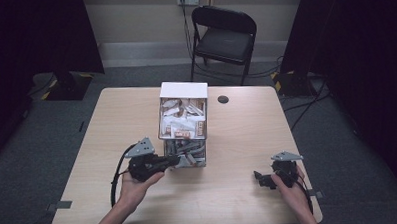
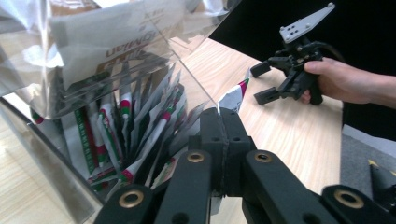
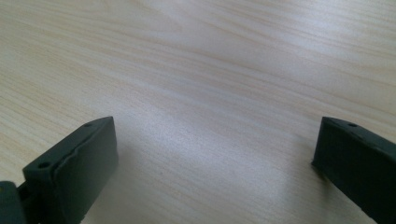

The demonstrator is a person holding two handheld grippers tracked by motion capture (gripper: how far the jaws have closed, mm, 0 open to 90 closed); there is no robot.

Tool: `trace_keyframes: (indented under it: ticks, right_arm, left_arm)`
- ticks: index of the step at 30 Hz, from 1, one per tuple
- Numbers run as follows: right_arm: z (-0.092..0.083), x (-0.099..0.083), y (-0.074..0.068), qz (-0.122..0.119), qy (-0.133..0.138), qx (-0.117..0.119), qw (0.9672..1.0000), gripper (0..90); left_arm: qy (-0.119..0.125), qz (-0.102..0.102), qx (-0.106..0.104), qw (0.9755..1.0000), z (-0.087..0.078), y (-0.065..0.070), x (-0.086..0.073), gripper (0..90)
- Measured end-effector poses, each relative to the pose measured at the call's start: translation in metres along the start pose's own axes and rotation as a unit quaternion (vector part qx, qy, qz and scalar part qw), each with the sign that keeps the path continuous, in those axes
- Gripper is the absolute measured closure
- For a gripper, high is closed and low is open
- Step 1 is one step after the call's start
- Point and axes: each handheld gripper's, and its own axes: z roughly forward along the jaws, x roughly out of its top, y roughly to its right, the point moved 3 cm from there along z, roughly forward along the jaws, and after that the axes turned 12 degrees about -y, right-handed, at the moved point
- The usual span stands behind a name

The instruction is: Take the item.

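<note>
One packet (image 2: 235, 97) in left tool (image 2: 223, 117), beside clear box (image 1: 183, 123).

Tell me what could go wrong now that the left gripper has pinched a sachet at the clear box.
The left gripper holds only a corner of the sachet, so it may slip free. Neighbouring sachets are packed tight in the clear box and could drag out too. The right gripper is open over the table, far from steadying the box, which might shift.
</note>
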Motion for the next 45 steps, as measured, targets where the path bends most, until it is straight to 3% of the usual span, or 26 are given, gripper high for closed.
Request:
trace_keyframes:
  ticks: [10, 14, 27, 45]
  right_arm:
    - [0.000, 0.000, 0.000, 0.000, 0.000, 0.000, 1.0000, 0.0]
    - [0.000, 0.000, 0.000, 0.000, 0.000, 0.000, 1.0000, 0.0]
    - [0.000, 0.000, 0.000, 0.000, 0.000, 0.000, 1.0000, 0.0]
    - [0.000, 0.000, 0.000, 0.000, 0.000, 0.000, 1.0000, 0.0]
  left_arm:
    - [-0.005, 0.011, 0.000, 0.9999, -0.016, 0.004, 0.000, 90.0]
    - [0.000, 0.005, 0.010, 0.9999, -0.023, 0.003, -0.002, 90.0]
    - [-0.002, -0.004, 0.006, 1.0000, -0.043, -0.002, -0.007, 90.0]
    - [0.014, -0.022, 0.035, 0.9990, -0.074, -0.018, -0.013, 90.0]
